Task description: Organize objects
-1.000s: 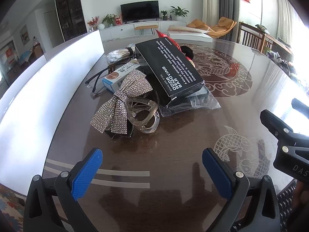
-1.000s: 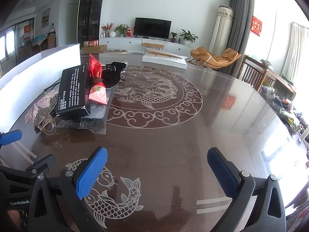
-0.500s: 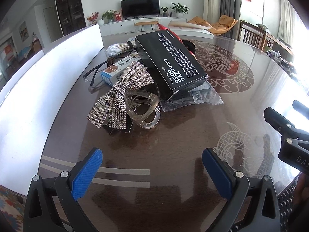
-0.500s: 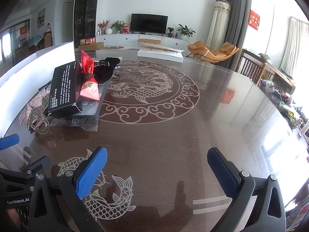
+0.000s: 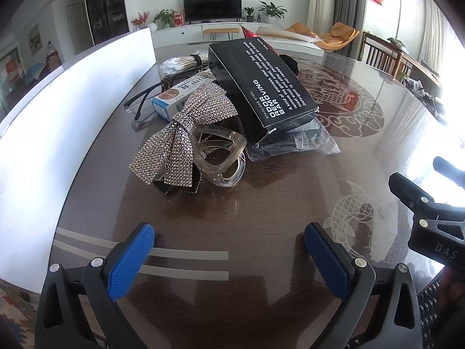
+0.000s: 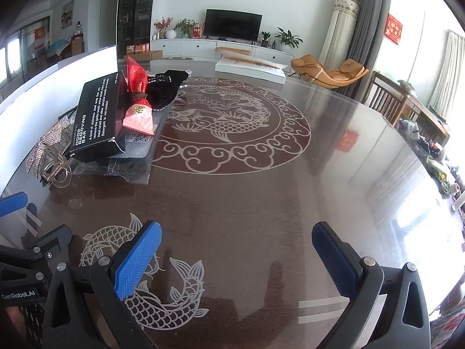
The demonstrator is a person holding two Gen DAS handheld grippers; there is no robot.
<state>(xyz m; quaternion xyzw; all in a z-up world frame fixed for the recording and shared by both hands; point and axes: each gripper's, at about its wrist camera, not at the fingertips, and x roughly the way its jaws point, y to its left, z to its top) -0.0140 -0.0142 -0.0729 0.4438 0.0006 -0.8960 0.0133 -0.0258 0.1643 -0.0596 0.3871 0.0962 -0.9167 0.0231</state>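
Our left gripper [image 5: 228, 257] hangs spread wide and empty over the dark table [image 5: 261, 209], the rhinestone bow [image 5: 181, 133] just ahead, resting against a clear heart-shaped clip [image 5: 219, 157]. Behind them lies the black odor-removing bar box [image 5: 261, 83]. Our right gripper [image 6: 237, 257] gapes too, over the fish inlay [image 6: 162, 296].

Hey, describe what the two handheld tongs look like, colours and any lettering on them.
Both are black plastic frames with silver screws. The left tongs and right tongs each carry ribbed blue pads on two angled fingers. The left body reads "GenRobot.AI" in white in the right wrist view; the right body shows "DAS". No cables visible.
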